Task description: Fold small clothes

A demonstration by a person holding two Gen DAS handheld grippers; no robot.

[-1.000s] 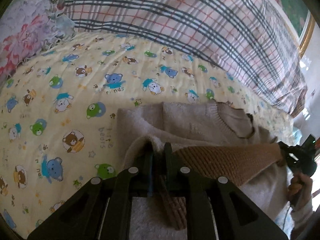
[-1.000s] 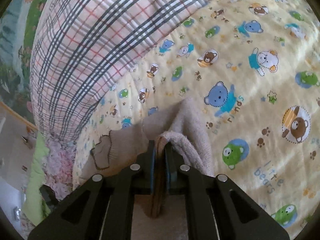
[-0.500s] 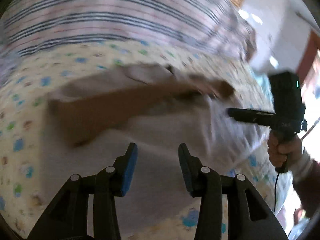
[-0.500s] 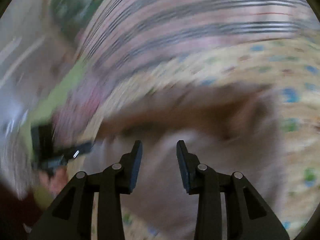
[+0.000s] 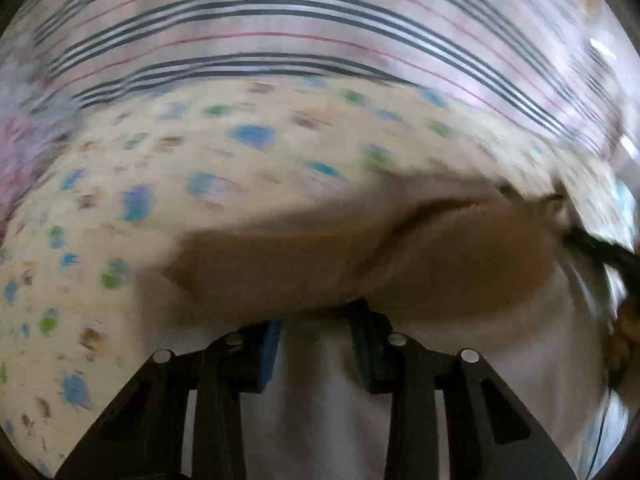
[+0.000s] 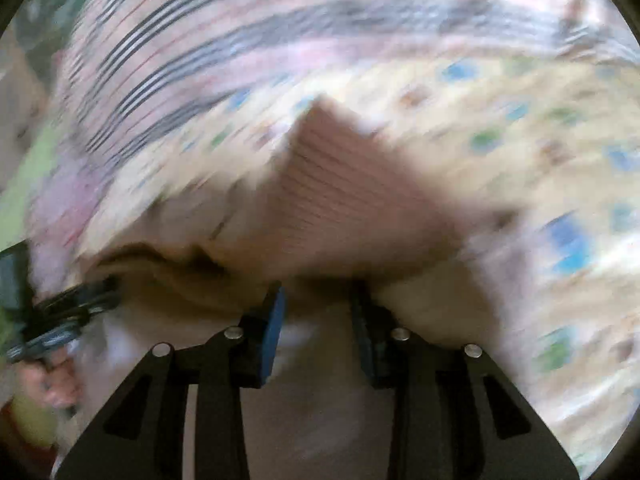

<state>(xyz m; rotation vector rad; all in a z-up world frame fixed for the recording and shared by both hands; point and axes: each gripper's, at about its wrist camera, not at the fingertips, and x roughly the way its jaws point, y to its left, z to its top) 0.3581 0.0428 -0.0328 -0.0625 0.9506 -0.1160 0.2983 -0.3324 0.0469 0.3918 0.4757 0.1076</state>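
Note:
A small beige knit sweater with a brown ribbed hem lies folded on the yellow bear-print sheet. Both views are motion-blurred. My left gripper is open, its fingertips at the edge of the brown hem, holding nothing. My right gripper is open too, low over the same sweater by its ribbed hem. The right gripper shows at the right edge of the left wrist view; the left gripper shows at the left edge of the right wrist view.
A plaid pink, white and grey quilt is heaped along the back of the bed. A pink flowered cloth lies at the far left. The sheet stretches left of the sweater in the left wrist view.
Both grippers were shut on the sweater's folded edge one second ago. They have let go, opened, and swung round over the garment, which now lies folded on the sheet.

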